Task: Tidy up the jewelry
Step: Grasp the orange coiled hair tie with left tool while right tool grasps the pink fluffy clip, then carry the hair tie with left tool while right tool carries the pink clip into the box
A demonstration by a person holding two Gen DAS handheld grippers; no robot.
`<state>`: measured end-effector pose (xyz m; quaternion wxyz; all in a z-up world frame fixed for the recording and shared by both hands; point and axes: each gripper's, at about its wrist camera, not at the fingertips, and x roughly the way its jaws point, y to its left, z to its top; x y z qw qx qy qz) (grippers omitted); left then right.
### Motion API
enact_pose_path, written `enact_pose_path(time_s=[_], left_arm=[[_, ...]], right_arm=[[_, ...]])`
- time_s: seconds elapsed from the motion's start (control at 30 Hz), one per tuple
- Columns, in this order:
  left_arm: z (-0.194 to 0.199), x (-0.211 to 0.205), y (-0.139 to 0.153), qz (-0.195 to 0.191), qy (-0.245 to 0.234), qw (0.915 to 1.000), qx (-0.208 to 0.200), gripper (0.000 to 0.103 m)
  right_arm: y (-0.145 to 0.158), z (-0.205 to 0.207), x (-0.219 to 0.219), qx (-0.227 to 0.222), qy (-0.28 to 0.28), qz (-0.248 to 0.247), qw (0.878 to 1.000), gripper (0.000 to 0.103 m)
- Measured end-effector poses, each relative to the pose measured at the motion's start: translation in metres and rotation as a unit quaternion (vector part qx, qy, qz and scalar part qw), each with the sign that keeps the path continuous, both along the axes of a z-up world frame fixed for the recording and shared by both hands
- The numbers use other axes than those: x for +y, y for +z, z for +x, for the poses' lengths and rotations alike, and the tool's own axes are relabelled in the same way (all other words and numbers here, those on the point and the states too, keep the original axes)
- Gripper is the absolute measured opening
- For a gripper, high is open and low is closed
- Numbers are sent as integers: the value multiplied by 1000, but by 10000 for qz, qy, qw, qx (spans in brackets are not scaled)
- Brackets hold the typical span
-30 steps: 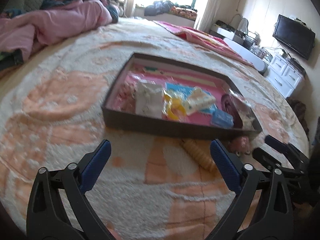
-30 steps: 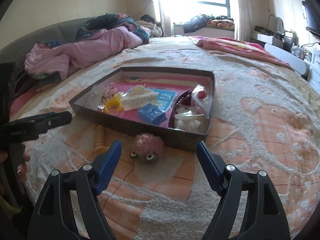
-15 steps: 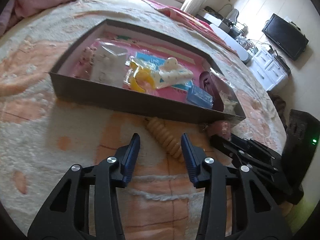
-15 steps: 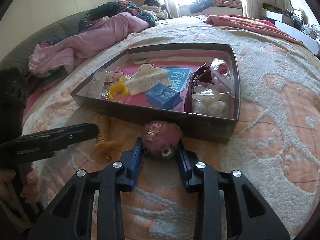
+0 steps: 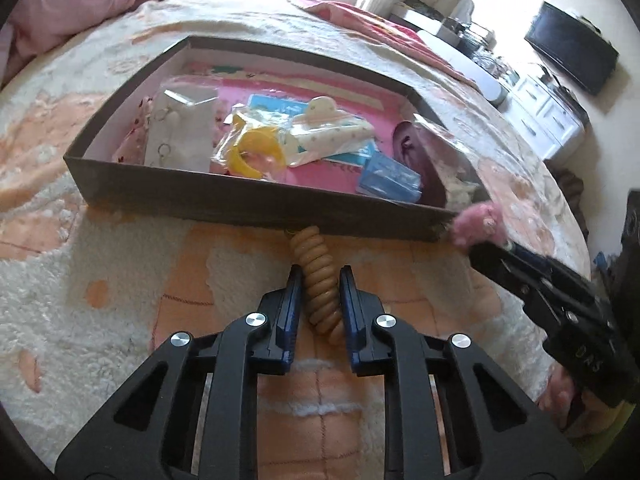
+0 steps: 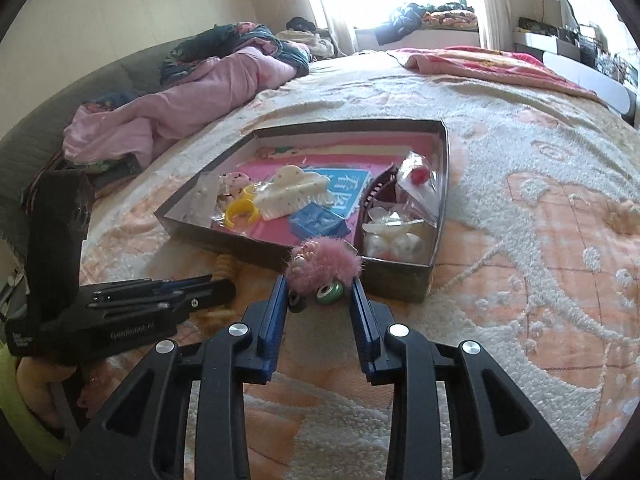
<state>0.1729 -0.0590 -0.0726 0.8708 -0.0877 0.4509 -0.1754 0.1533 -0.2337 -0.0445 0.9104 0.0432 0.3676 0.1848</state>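
Left tool (image 5: pixel 319 280): closed around tan coiled spiral hair tie (image 5: pixel 316 276) lying on the bed's cream-and-peach fleece blanket (image 5: pixel 120 320), just before the shallow dark cardboard box (image 5: pixel 240 204).

Right tool (image 6: pixel 319 286): clamps pink fluffy hair ornament (image 6: pixel 324 266) against the box wall; only this view shows its green beads.

A second ago both tools stood wide open.

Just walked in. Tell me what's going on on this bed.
A person is tidying jewelry and hair accessories into a shallow box on the bed. The left hand-held gripper is closed around a tan spiral hair tie lying just outside the box's near wall. The right hand-held gripper is pinching a fuzzy pink hair accessory at the box's near corner. Neither item is in the box yet.
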Motion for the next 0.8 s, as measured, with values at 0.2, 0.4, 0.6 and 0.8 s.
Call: enact_pose_path(time_s=[0.2,0.4,0.6,0.8], left_arm=[[-17,3,20,111,-74,9988,-477,11],[-15,15,40,38,120,9966,-818,11],[-6,25,54,38,324,9939,-1050,11],[7,29,61,33,430,9928,-1118,11]], right_arm=[[7,-5,7,-151,158,21,9998,29],[14,-8,13,-274,284,99,9992,29],[19,-7,16,-355,316,129,9988,29],[26,-3,18,-497,289,94,9983,29]])
